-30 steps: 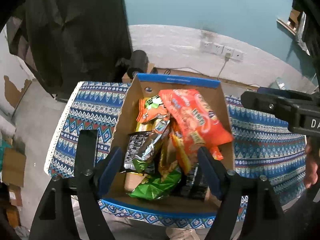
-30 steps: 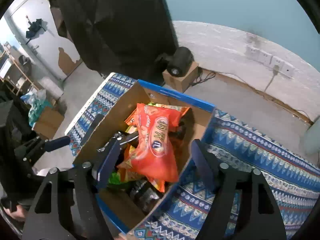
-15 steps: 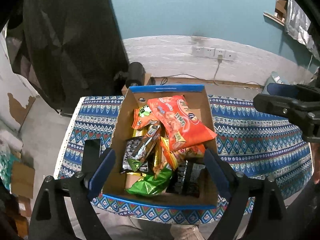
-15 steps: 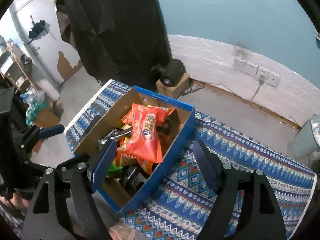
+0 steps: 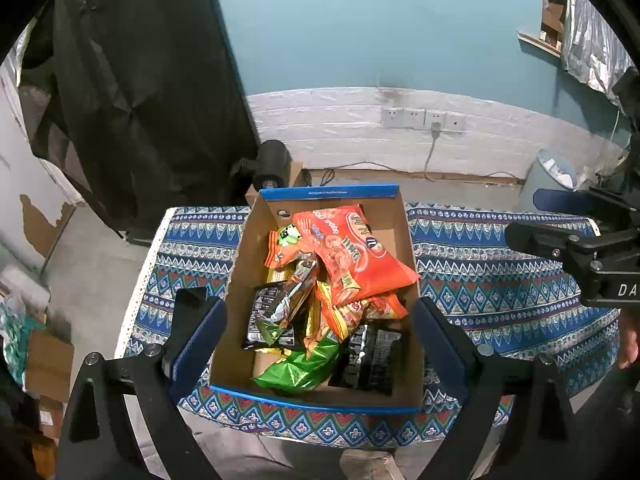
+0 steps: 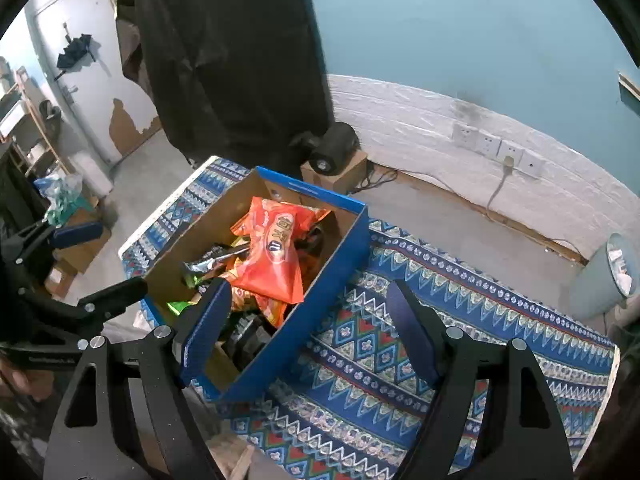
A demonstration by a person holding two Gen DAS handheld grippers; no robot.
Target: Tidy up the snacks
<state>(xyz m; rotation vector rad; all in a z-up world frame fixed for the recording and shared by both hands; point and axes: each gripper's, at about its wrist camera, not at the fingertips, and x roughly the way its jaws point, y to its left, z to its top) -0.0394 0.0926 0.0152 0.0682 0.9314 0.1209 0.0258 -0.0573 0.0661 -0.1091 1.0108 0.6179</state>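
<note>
Snacks fill the cardboard box [image 5: 256, 264] on the patterned table [image 5: 492, 276], directly ahead of and below the left gripper [image 5: 320, 344], whose jaws are opening wide around nothing. Right gripper [image 6: 308, 332], also wide and empty, sits off the box's right wall. Orange bag [image 5: 352, 256] lies uppermost, long axis running away; the left hand looks nearer.
</note>
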